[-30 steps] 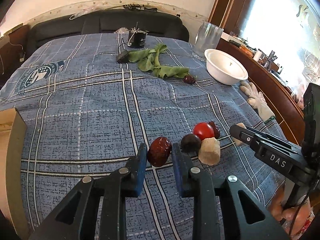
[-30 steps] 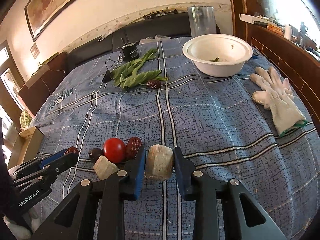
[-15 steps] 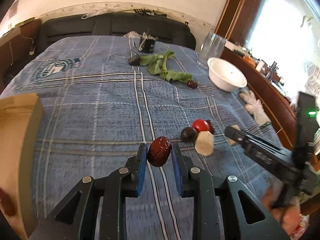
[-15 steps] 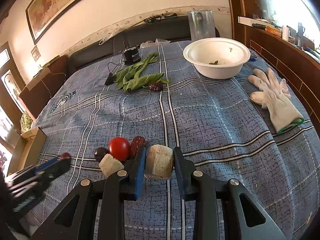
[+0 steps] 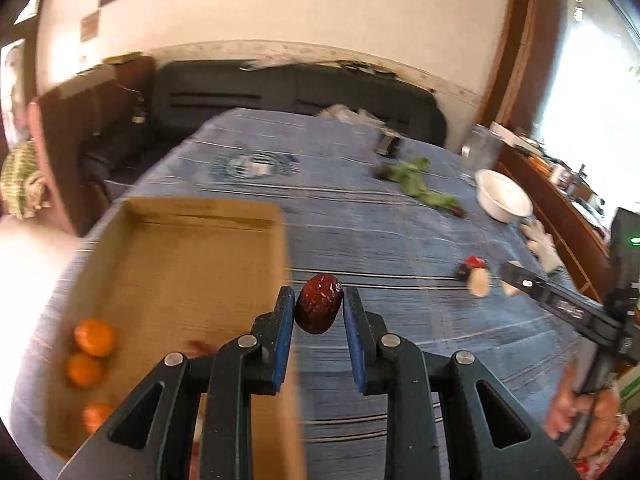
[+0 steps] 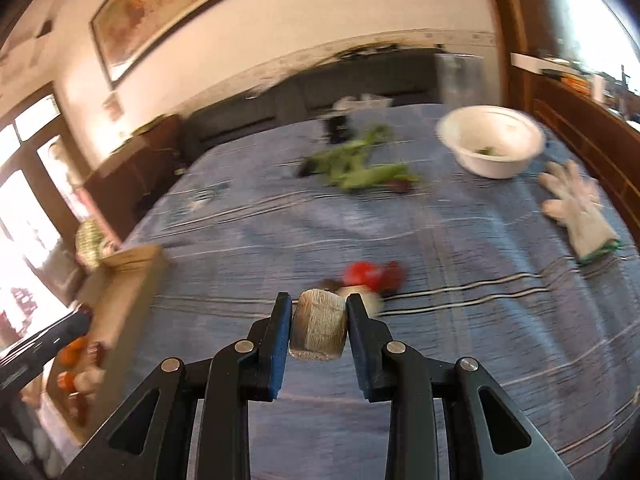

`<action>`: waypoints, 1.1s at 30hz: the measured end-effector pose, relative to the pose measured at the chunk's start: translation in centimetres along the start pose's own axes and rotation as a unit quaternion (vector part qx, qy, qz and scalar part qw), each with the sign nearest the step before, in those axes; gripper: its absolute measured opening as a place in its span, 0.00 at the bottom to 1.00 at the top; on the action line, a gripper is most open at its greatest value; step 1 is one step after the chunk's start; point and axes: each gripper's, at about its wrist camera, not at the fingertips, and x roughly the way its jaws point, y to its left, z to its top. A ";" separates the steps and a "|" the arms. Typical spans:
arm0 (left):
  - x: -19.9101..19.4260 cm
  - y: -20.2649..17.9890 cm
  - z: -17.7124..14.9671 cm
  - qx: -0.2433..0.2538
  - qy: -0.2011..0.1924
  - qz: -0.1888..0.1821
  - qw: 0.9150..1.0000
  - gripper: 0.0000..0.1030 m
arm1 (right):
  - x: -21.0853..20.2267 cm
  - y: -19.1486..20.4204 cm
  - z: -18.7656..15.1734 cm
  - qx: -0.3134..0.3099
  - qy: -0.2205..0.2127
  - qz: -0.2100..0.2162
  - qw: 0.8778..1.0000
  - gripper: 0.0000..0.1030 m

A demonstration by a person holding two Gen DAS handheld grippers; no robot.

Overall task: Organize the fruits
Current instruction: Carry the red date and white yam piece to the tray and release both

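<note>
My left gripper (image 5: 319,307) is shut on a wrinkled dark red date (image 5: 319,309), held in the air just right of an open cardboard box (image 5: 168,264). Three oranges (image 5: 94,337) lie in the box's near left corner. My right gripper (image 6: 319,322) is shut on a pale, fibrous cut chunk (image 6: 319,329) above the blue checked cloth (image 6: 460,248). Behind it a red tomato (image 6: 362,275), a dark date and another pale piece lie together. In the left wrist view the right gripper (image 5: 560,307) reaches in from the right, near that small heap (image 5: 474,270).
A white bowl (image 6: 491,141) stands at the back right, with green leaves (image 6: 356,166) and a dark fruit to its left. A white glove (image 6: 580,210) lies at the right edge. A clear glass container (image 6: 460,76) and a black sofa stand behind the table.
Both grippers have risen and swung left with their loads. The cardboard box with the oranges has come fully into the left wrist view. The fruit heap has dropped back.
</note>
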 end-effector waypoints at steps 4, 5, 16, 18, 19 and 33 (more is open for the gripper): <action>-0.5 4.0 0.5 -0.018 0.006 0.033 0.999 0.23 | 0.8 4.7 0.3 -0.023 0.021 0.053 0.998 0.30; -0.4 5.1 0.6 -0.022 0.010 0.042 0.999 0.23 | 1.0 5.6 0.3 -0.026 0.026 0.063 0.997 0.30; 4.1 13.3 2.4 -0.077 0.081 0.089 0.990 0.23 | 7.4 18.4 -1.8 -0.104 0.108 0.159 0.976 0.30; 4.8 13.9 2.5 -0.082 0.088 0.091 0.989 0.23 | 9.3 20.5 -2.2 -0.123 0.124 0.158 0.972 0.30; 5.3 14.3 2.5 -0.086 0.097 0.090 0.987 0.23 | 10.0 21.1 -2.3 -0.129 0.129 0.156 0.971 0.30; 7.8 16.1 1.4 -0.124 0.135 0.072 0.980 0.23 | 14.4 24.5 -3.6 -0.172 0.156 0.121 0.965 0.31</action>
